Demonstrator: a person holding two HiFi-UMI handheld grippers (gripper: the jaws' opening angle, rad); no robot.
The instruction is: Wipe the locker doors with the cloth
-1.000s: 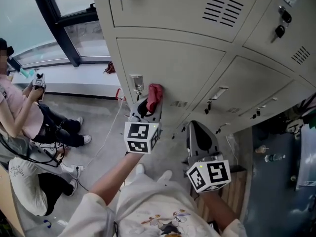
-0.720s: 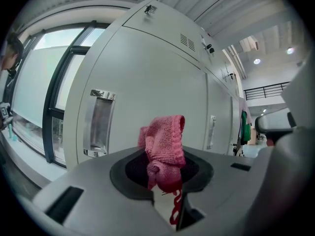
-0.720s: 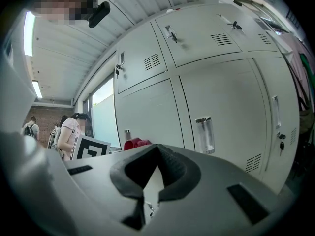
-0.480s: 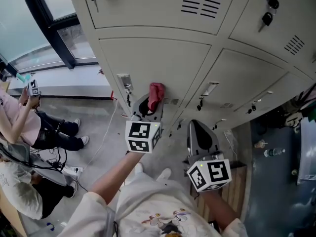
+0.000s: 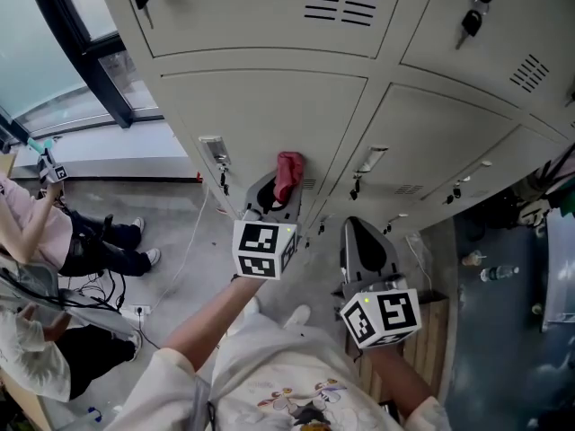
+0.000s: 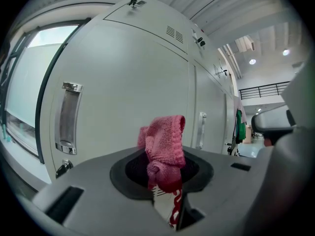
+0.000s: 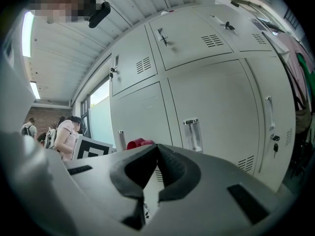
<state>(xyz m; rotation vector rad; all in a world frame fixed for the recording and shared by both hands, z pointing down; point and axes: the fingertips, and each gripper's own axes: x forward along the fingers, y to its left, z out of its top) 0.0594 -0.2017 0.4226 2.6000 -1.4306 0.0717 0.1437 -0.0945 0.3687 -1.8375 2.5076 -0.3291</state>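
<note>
The left claw point(image 6: 165, 177) is pinching the pink cloth point(image 6: 164, 144) by its lower fold. The bunched upper part stands free at 12 o'clock of the jaws, probably so a soft wad, not the hard tips, meets the metal. It points at a pale locker door point(image 5: 269, 115), with that door's handle point(image 6: 68, 117) at 9 o'clock of the cloth. Whether the cloth touches the panel cannot be told, though the head view puts it very near. The right claw point(image 7: 156, 150), at 4 o'clock of the left one, is pressed together on nothing and held back from the doors, seemingly idle.
</note>
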